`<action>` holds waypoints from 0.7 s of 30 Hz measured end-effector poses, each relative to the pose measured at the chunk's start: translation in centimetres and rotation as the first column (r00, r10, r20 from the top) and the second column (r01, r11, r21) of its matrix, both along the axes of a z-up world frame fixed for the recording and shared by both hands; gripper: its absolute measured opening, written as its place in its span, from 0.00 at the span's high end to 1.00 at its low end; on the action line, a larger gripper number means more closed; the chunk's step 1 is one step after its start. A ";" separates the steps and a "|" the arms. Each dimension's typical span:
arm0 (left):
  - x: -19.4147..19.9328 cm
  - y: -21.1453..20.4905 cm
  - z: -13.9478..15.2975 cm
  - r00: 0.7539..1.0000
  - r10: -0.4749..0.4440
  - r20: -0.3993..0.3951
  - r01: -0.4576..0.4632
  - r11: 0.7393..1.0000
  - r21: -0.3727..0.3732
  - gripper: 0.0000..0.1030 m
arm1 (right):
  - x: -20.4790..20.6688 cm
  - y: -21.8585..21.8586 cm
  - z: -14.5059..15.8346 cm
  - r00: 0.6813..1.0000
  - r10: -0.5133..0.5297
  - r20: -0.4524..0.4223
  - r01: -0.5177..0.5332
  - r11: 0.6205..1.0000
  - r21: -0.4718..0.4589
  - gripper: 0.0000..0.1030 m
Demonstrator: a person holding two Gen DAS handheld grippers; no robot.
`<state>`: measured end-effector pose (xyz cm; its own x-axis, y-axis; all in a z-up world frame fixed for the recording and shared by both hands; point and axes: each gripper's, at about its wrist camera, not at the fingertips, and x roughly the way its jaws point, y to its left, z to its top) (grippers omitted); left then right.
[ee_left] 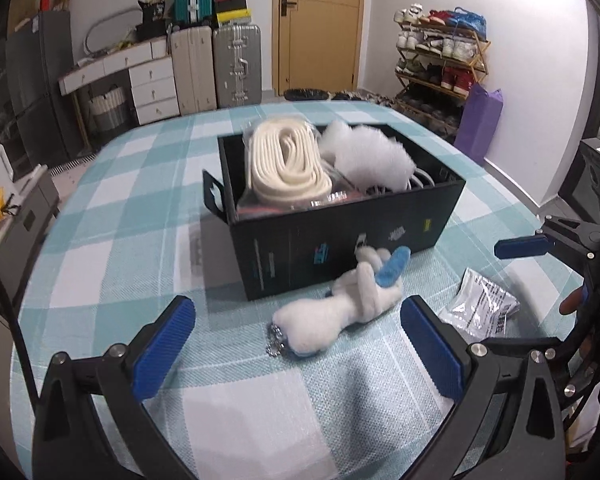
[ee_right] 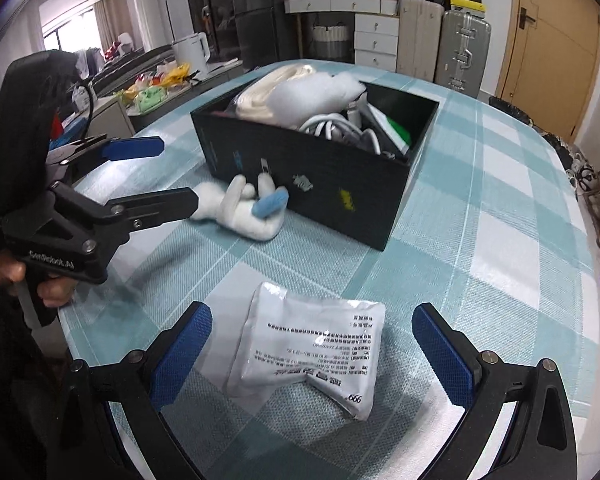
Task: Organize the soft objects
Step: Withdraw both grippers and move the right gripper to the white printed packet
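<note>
Now both grippers spread wide, nothing held

Left gripper [ee_left: 298,346] frames the plush toy [ee_left: 340,304] at lower centre, lying against the box [ee_left: 340,232] wall; right gripper [ee_right: 312,350] frames the pouch [ee_right: 312,346] at lower centre on the cloth [ee_right: 480,280]. Risks, as I judge: the slick pouch could squirt from the pads, the toy's chain [ee_left: 276,340] could snag, and the heaped box could spill

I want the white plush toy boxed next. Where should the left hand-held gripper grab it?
Probably the narrow white middle of the white plush toy, from above. It lies flat on the checked tablecloth, between the open left hand-held gripper's fingers; avoid the metal keychain.
</note>
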<state>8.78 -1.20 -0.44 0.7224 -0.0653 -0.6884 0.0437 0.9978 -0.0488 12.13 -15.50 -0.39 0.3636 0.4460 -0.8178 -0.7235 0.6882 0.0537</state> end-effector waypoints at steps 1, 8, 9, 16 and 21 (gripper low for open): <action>0.0 -0.1 -0.1 1.000 -0.003 0.001 0.003 1.000 0.003 0.00 | 0.0 0.0 -0.1 1.000 -0.001 -0.004 0.001 1.000 -0.003 0.01; 0.2 -0.9 -0.9 0.999 -0.024 -0.031 0.025 0.999 0.033 0.00 | 0.2 -0.4 -1.2 0.999 -0.008 -0.038 0.007 0.999 -0.036 0.01; 0.2 -0.9 -0.9 0.999 -0.024 -0.032 0.025 0.999 0.032 0.00 | 0.3 -0.4 -1.4 0.999 -0.012 -0.041 0.010 0.999 -0.043 0.01; 0.2 -0.8 -1.3 0.998 -0.028 -0.050 0.029 0.999 0.017 0.00 | 0.7 -0.5 -2.0 0.998 -0.022 -0.055 0.019 0.998 -0.065 0.01; 0.1 -0.8 -1.4 0.998 -0.047 -0.050 0.047 0.999 0.004 0.00 | 0.7 -0.5 -2.1 0.999 -0.028 -0.044 0.024 0.997 -0.072 0.05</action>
<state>8.85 -2.00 -1.83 0.6833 -0.0952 -0.7239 0.0886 0.9950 -0.0472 12.84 -15.96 -2.47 0.3367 0.3770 -0.8629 -0.7033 0.7100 0.0357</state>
